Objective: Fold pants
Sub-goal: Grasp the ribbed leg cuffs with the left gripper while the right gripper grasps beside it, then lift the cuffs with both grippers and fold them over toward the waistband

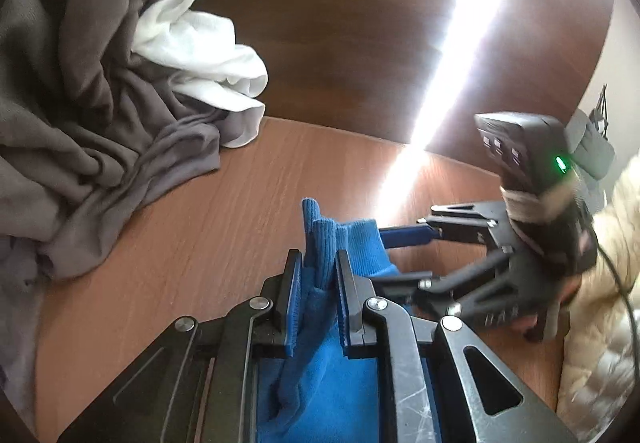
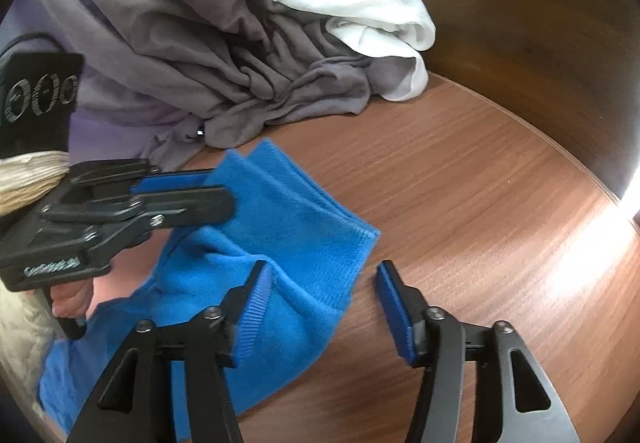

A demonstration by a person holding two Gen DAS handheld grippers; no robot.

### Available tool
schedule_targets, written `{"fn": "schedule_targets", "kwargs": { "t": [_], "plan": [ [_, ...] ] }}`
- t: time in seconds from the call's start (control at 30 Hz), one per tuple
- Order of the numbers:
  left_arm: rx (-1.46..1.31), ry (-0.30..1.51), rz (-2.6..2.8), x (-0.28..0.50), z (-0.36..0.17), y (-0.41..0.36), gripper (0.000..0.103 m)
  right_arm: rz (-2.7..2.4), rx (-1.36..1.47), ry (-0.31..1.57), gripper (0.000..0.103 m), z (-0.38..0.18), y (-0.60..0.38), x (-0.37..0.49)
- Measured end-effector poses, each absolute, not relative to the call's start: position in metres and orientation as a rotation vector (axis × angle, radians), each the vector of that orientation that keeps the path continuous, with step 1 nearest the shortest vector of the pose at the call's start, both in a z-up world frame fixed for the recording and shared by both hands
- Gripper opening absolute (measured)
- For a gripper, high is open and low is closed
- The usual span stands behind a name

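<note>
Surface: wood-grain table (image 2: 460,179), with a dark wooden wall behind it and a bright streak of light across the 1 o'clock side of my left camera's view.

Clutter: a heap of grey cloth (image 1: 80,115) with a white cloth (image 1: 204,55) on top sits at 10 o'clock, well apart from my work.

Pants: the blue knit pants (image 2: 280,243) lie bunched on the table in front of me, one ribbed hem raised off the wood and the rest trailing back toward 7 o'clock in my right camera's view.

Left claw (image 1: 318,283): clenched on a gathered ridge of the ribbed hem, cloth pinched between both pads and sticking up above them.

Right claw (image 2: 324,287): released, jaws wide; the fabric touches only the inner pad at 9 o'clock, the other pad stands over bare wood.

Handling: I judge the pants light, soft and limp, so they will sag and wrinkle from any single pinch. The knit looks grippy, not slippery.

Where to hold: the thicker ribbed hem or waistband edge, one corner per claw, kept taut between them.
</note>
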State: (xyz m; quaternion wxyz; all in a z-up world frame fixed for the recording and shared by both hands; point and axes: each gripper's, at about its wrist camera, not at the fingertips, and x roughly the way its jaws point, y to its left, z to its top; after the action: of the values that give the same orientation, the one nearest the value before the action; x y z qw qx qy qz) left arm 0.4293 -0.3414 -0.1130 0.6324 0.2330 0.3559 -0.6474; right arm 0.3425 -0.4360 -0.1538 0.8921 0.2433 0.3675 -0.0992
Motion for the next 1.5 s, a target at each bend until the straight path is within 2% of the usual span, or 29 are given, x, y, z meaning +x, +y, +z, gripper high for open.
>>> {"fn": "schedule_targets", "kwargs": {
  "t": [0.23, 0.43, 0.47, 0.53, 0.6, 0.7, 1.17, 1.5],
  "plan": [
    [0.573, 0.806, -1.489, 0.431, -0.107, -0.328, 0.016, -0.059, 0.604, 0.759, 0.06, -0.158, -0.452, 0.351],
    [0.582, 0.81, -1.481, 0.436, -0.109, -0.324, 0.016, -0.021, 0.551, 0.714, 0.06, -0.147, -0.456, 0.359],
    [0.58, 0.813, -1.478, 0.437, -0.109, -0.323, 0.016, -0.01, 0.531, 0.715, 0.056, -0.145, -0.454, 0.362],
    [0.576, 0.821, -1.463, 0.44, -0.109, -0.321, 0.016, 0.027, 0.534, 0.716, 0.042, -0.145, -0.454, 0.365],
    [0.57, 0.825, -1.447, 0.441, -0.109, -0.319, 0.016, 0.028, 0.533, 0.725, 0.024, -0.145, -0.453, 0.367],
    [0.54, 0.833, -1.414, 0.442, -0.106, -0.316, 0.016, 0.008, 0.533, 0.71, 0.021, -0.139, -0.452, 0.36],
    [0.433, 0.723, -1.337, 0.424, -0.035, -0.275, 0.016, -0.041, 0.357, 0.619, 0.019, -0.052, -0.392, 0.321],
    [0.411, 0.619, -1.344, 0.427, 0.008, -0.211, 0.016, -0.047, 0.225, 0.513, 0.019, -0.001, -0.327, 0.297]
  ]
}}
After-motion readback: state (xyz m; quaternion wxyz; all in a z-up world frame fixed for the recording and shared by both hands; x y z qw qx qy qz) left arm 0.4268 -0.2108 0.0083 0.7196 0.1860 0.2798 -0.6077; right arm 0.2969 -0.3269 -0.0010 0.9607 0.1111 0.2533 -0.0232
